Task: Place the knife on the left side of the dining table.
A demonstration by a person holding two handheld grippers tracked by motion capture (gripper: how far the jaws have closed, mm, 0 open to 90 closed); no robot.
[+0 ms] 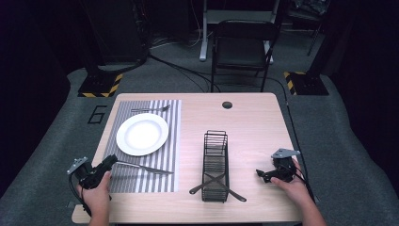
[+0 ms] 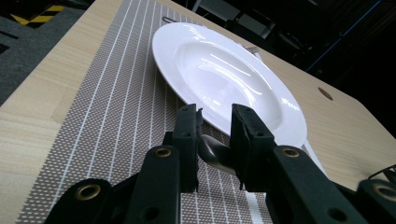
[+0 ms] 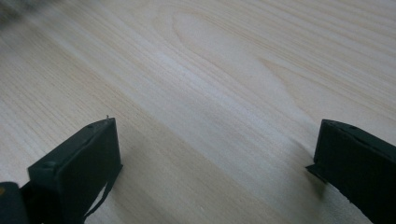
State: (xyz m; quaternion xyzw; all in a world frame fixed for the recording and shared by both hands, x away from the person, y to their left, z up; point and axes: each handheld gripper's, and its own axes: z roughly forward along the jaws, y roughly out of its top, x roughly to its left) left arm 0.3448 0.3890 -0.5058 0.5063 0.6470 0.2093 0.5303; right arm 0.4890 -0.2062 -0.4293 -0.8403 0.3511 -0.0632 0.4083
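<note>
Left gripper (image 1: pixel 109 162) clamped on knife (image 1: pixel 143 167) handle, blade lying on striped placemat (image 1: pixel 141 183) just beside empty white plate (image 1: pixel 142 134). Right gripper (image 3: pixel 215 154) wide open over bare table (image 1: pixel 254 122). Two dark utensils (image 1: pixel 217 184) crossed in wire basket (image 1: pixel 215 141).

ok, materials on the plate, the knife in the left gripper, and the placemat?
Plate: looks like glazed white ceramic, glossy, with sharp light streaks on it.
Knife: likely polished metal; the handle between the left gripper pads is grey and shiny.
Placemat: seems woven vinyl or fabric, matte, with a fine mesh grain and pale stripes.
</note>
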